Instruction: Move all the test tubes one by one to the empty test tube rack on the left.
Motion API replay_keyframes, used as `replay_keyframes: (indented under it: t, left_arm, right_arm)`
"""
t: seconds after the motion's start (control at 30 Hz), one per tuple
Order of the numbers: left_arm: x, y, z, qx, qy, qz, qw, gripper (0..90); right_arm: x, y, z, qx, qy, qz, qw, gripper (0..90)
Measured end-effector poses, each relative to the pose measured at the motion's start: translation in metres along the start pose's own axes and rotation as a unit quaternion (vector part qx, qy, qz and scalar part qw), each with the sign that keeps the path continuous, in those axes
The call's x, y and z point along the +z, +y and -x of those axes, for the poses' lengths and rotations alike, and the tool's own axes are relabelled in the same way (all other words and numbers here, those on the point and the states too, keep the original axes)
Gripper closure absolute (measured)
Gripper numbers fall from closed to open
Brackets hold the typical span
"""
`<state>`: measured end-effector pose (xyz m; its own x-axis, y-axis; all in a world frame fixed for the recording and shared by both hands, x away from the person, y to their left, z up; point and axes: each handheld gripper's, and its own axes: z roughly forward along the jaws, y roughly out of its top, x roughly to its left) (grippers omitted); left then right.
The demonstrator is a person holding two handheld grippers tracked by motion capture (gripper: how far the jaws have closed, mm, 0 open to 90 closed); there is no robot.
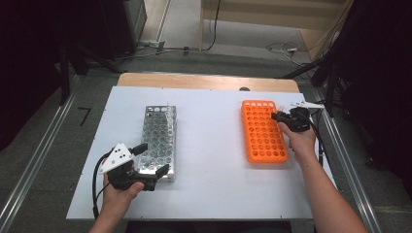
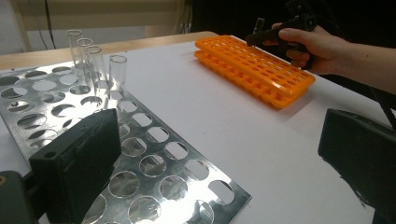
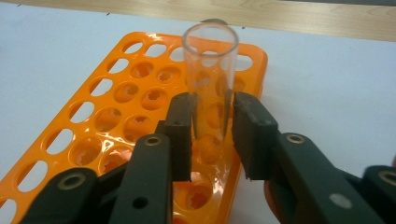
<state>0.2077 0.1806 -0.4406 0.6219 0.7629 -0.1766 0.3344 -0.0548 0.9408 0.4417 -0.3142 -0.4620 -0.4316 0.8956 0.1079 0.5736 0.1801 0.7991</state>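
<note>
One clear test tube [image 3: 209,84] stands upright, clamped between the right gripper [image 3: 212,135] jaws, over the far right corner of the orange rack [image 1: 263,131]. Left gripper [image 1: 151,163], jaws spread wide and empty, rests at the metal rack [image 1: 159,141], near end. No lettering is legible anywhere.

This looks like a lab or test room set up for recording. A white table [image 1: 209,194] stands on a grey floor, with metal rails [image 1: 34,160] along both sides and dark curtains to the left and right. Loose cables [image 1: 284,48] lie on the floor at the far side. On the table sit lab wares: a metal tube rack [image 1: 160,141] with clear glass tubes [image 2: 95,60] on the left and an orange tube rack [image 1: 263,132] on the right.
</note>
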Motion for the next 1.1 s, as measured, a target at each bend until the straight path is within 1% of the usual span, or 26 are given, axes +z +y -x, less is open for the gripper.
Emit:
replay_keyframes:
  t: [0.1,0.3,0.53,0.83,0.87,1.03,1.1]
  left_arm:
    - [0.000,0.000,0.000,0.000,-0.001,0.000,1.0000,0.0]
    - [0.001,0.000,0.001,0.001,-0.001,0.000,1.0000,0.0]
    - [0.001,0.000,0.001,0.001,-0.001,-0.001,1.0000,0.0]
    - [0.002,0.000,0.002,0.001,-0.003,0.000,1.0000,0.0]
    - [0.002,0.000,0.002,0.000,-0.003,0.000,1.0000,0.0]
    - [0.002,0.000,0.002,0.000,-0.005,0.001,1.0000,0.0]
    - [0.002,0.000,0.003,0.000,-0.004,0.000,1.0000,0.0]
  right_arm:
    - [0.000,-0.001,-0.002,-0.004,-0.004,0.001,1.0000,72.6]
    - [0.000,-0.001,-0.005,-0.012,-0.015,0.003,0.9998,73.7]
    - [-0.006,0.003,-0.005,-0.010,-0.015,0.017,0.9997,73.7]
    - [-0.024,0.012,-0.005,-0.013,-0.003,0.041,0.9991,73.8]
    - [-0.026,0.012,-0.006,-0.012,-0.002,0.043,0.9990,73.8]
    - [-0.036,0.014,-0.011,-0.024,0.005,0.047,0.9986,73.8]
    - [-0.039,0.015,-0.015,-0.026,0.012,0.048,0.9984,73.8]
